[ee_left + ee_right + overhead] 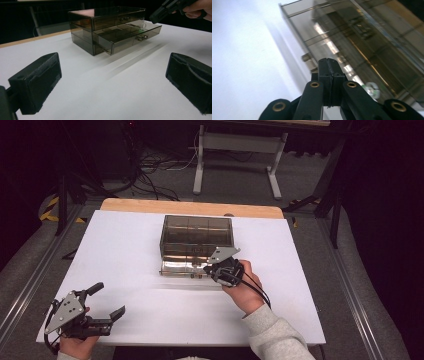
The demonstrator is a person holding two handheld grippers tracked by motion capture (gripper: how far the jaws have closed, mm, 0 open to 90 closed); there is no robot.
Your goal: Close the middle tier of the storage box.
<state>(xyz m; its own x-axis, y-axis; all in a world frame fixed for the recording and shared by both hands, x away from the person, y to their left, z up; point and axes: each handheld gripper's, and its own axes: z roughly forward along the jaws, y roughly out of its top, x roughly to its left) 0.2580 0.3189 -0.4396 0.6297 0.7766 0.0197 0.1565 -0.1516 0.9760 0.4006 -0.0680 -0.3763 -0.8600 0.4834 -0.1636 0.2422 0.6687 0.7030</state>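
The white counter (125, 270) carries a smoky transparent drawer box (196, 236) near its far middle. The lowest drawer (127, 37) of the box is pulled out toward the person, with a small metal handle (142, 38) on its front. The right gripper (223, 273) is above this open drawer, its jaws clenched together with nothing between them. The left gripper (107, 300) is at the near left corner of the counter, well apart from the box, with jaws released wide and empty.
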